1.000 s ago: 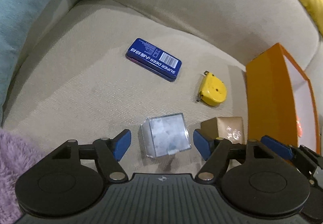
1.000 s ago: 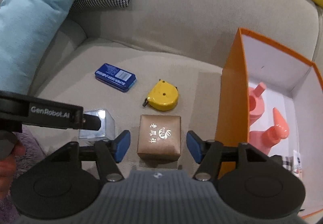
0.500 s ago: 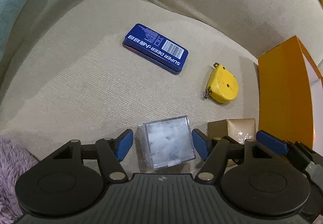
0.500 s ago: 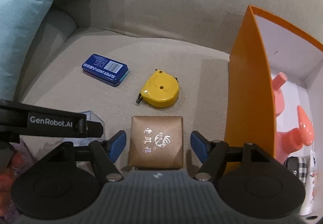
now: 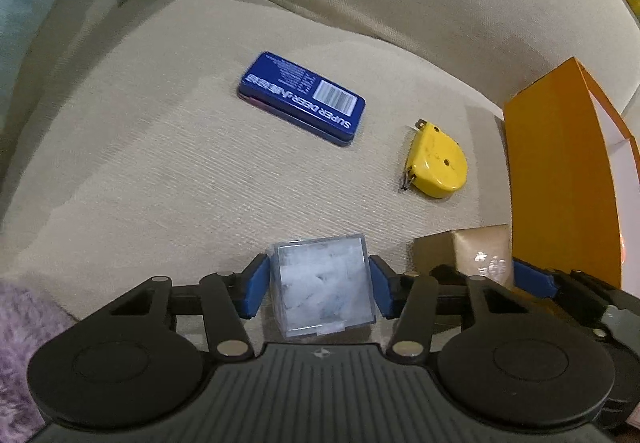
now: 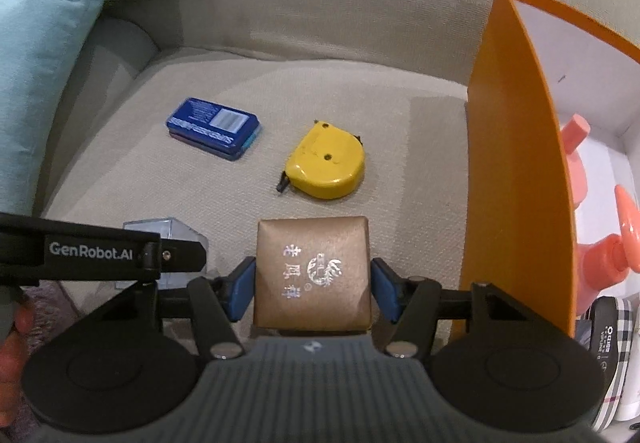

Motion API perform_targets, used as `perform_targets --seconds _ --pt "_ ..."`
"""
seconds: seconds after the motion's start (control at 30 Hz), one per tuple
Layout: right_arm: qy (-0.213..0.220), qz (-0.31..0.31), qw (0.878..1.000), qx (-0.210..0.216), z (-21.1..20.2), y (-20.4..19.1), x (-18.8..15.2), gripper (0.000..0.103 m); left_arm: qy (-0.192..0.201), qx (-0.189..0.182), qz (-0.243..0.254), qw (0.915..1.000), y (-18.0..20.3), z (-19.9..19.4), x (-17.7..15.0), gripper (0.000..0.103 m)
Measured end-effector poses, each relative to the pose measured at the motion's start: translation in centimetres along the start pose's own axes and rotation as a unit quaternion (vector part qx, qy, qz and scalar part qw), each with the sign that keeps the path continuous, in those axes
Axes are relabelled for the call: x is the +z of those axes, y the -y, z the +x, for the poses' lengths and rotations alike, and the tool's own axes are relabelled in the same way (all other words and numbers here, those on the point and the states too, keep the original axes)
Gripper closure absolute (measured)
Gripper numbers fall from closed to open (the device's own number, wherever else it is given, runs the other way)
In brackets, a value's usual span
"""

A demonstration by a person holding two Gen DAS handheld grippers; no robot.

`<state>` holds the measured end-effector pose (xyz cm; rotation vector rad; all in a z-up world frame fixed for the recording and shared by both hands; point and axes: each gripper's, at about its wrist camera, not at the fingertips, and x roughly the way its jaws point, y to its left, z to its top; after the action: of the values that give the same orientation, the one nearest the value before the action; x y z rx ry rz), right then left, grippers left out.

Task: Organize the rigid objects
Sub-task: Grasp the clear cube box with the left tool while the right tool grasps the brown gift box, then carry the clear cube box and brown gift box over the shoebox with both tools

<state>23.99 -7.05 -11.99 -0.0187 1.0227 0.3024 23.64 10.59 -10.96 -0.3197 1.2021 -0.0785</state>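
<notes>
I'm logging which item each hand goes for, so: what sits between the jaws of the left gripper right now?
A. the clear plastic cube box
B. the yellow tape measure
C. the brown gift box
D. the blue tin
A. In the left wrist view the left gripper has its blue pads at either side of the clear plastic cube box; the brown gift box sits in the right gripper.

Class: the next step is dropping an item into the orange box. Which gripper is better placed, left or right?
Right, probably. The right gripper is clamped on the brown gift box directly beside the orange box; the left gripper, holding the clear cube, sits farther away.
</notes>
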Motion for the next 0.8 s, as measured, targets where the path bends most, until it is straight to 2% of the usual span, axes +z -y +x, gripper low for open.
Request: perform_targets --seconds 0.27,0.43,0.6,0.8 --pt "0.049 0.002 0.999 0.016 -5.0 0.2 0.4 0.041 0.03 -0.019 0.005 0.9994 0.6 -4.2 -0.3 0.045" --pt "0.092 0.008 0.996 0.022 -9.8 1.0 0.1 0.041 0.05 -0.05 0.023 0.9972 2.7 -7.6 -0.4 0.045" --pt "0.126 0.026 0.992 0.018 -15.0 3.9 -0.5 0.041 0.064 -0.091 0.072 0.9911 7.2 -10.5 -0.3 0.045" --pt "0.14 0.069 0.988 -0.014 -19.6 10.9 -0.4 0.041 0.056 -0.145 0.148 0.9767 14.8 -11.4 0.8 0.046"
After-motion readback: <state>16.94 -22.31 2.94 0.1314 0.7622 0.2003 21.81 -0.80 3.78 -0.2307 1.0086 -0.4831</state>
